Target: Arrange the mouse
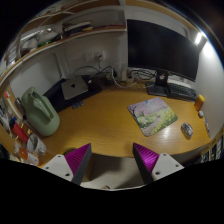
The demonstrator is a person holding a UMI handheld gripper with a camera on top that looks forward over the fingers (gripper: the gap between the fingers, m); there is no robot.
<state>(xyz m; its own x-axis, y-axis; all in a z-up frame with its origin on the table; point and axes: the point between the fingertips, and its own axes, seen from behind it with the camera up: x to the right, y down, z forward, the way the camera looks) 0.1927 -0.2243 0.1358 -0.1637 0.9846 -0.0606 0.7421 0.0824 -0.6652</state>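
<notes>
A small grey mouse [186, 129] lies on the wooden desk [100, 115], just right of a patterned mouse mat [153, 115], far beyond my fingers and to their right. My gripper [112, 160] is held high above the desk's near part, open and empty, with its two magenta pads [78, 160] wide apart. Nothing stands between the fingers.
A dark monitor [158, 50] on a stand and a keyboard [175, 90] stand at the back right. A green pouch [40, 112] and several small items sit at the left. A small yellow figure [200, 102] stands at the far right. Shelves run along the wall above.
</notes>
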